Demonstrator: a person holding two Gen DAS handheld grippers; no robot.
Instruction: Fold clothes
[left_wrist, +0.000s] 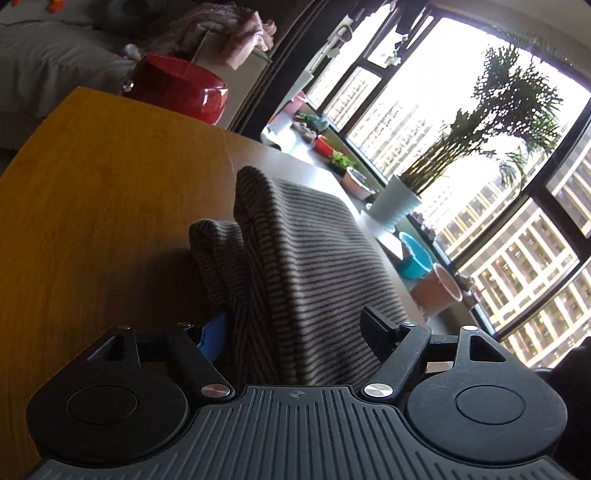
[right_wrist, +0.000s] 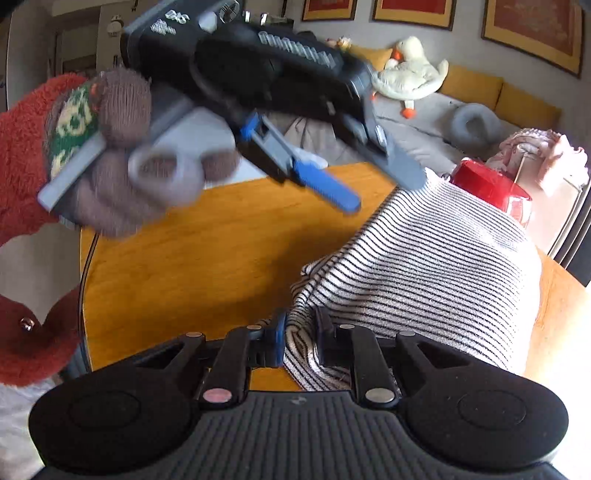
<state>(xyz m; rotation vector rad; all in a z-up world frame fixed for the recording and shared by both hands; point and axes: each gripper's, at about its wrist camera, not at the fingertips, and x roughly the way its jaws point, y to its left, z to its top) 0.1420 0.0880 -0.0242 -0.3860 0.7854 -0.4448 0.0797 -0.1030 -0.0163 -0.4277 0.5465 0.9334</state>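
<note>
A black-and-white striped garment (left_wrist: 295, 240) (right_wrist: 424, 258) lies bunched on the yellow wooden table (left_wrist: 92, 184) (right_wrist: 203, 258). My right gripper (right_wrist: 301, 332) is shut on a fold at the garment's near edge, with cloth pinched between its fingers. My left gripper (left_wrist: 293, 328) is open; in its own view the striped cloth lies between the wide-set fingers, which do not press on it. From the right wrist view, the left gripper (right_wrist: 384, 192) hovers blurred over the garment's far edge, held by a gloved hand (right_wrist: 122, 166) in a red fleece sleeve.
A red pot (left_wrist: 177, 88) (right_wrist: 487, 184) stands past the table's far edge, with pink clothes (right_wrist: 535, 151) behind it. A sofa with a stuffed goose (right_wrist: 410, 77) lies beyond. A window ledge carries a potted plant (left_wrist: 395, 203) and small bowls.
</note>
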